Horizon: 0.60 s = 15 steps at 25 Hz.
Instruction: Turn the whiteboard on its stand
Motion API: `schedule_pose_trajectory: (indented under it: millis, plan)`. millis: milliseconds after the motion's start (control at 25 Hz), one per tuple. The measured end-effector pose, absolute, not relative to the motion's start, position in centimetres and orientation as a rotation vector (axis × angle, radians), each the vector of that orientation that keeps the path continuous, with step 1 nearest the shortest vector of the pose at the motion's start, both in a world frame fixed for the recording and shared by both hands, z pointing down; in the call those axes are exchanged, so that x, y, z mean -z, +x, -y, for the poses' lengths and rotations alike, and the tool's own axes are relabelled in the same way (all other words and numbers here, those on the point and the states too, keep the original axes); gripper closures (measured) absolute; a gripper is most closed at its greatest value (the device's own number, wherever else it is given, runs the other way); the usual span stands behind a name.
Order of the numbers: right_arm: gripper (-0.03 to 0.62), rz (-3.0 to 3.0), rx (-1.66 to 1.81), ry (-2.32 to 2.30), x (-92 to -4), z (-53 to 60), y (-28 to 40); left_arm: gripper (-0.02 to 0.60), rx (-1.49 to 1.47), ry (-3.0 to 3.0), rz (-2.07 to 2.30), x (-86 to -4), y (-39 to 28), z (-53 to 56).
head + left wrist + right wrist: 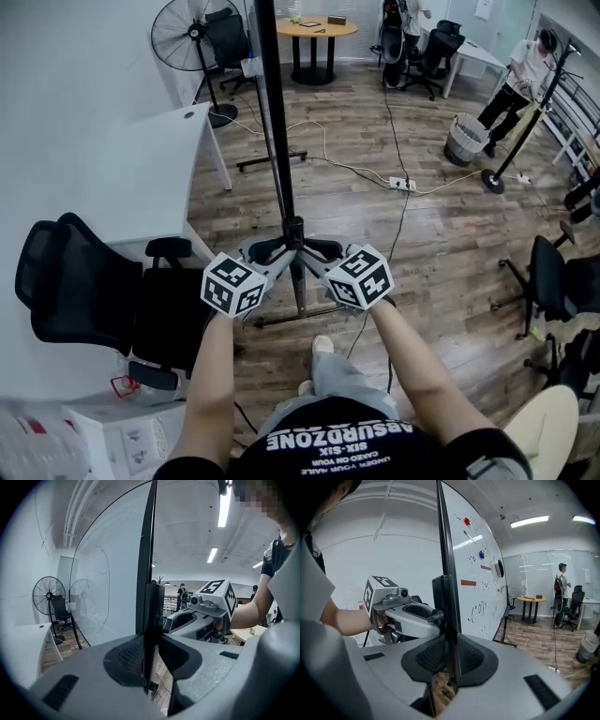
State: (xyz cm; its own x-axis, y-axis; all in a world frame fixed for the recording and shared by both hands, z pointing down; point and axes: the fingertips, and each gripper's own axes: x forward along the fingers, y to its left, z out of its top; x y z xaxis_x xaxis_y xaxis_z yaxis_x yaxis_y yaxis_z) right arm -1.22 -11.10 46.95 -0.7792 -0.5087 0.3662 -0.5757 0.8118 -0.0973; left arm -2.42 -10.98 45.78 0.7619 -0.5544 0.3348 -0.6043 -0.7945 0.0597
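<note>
The grey left gripper (275,249) and grey right gripper (321,249) each clamp the dark frame edge of the tall white whiteboard (476,564), facing each other

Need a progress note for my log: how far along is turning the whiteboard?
Done: left gripper and right gripper are both clamped on the vertical edge of the black-framed whiteboard. In hand: the turn, board edge-on in the head view. Left, apparently: finishing the swing and releasing.

Left of the whiteboard (277,112), an office chair (80,291) and desk (141,169) crowd close; right, wood floor (450,244) lies open.
</note>
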Motion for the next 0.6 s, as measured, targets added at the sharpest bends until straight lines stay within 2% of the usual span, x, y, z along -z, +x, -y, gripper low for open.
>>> schedule_pose_trajectory:
  millis: [600]
  plan:
    - [0.523,2.691,-0.35,0.869,-47.0,7.5,-1.5,0.491,-0.406,2.769,0.994,-45.7,-2.9,7.4]
